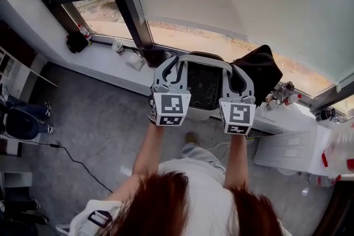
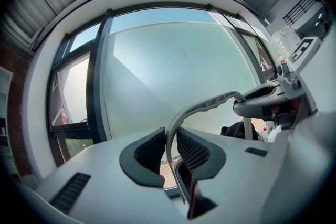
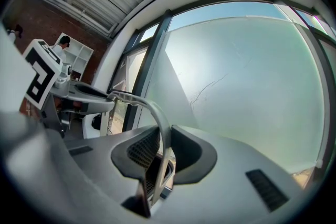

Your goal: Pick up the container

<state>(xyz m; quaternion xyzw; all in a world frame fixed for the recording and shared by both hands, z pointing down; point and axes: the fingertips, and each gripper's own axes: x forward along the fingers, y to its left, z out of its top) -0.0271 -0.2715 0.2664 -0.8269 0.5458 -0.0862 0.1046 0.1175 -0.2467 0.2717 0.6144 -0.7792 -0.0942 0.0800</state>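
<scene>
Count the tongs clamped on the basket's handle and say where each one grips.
2. The left tongs are shut on the left side of the handle. The right tongs are shut on its right side. Neither is hidden.

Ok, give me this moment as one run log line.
container: held up by its handle | left gripper: shut on handle | right gripper: shut on handle | step: pick-up under way

A big work room is shown by the tall frosted windows (image 1: 238, 3), the grey floor (image 1: 105, 130) with a cable (image 1: 72, 158), bottles (image 1: 282, 94) on the sill (image 1: 102, 59), a brick wall (image 3: 47, 23) and white shelves (image 3: 79, 57).
</scene>
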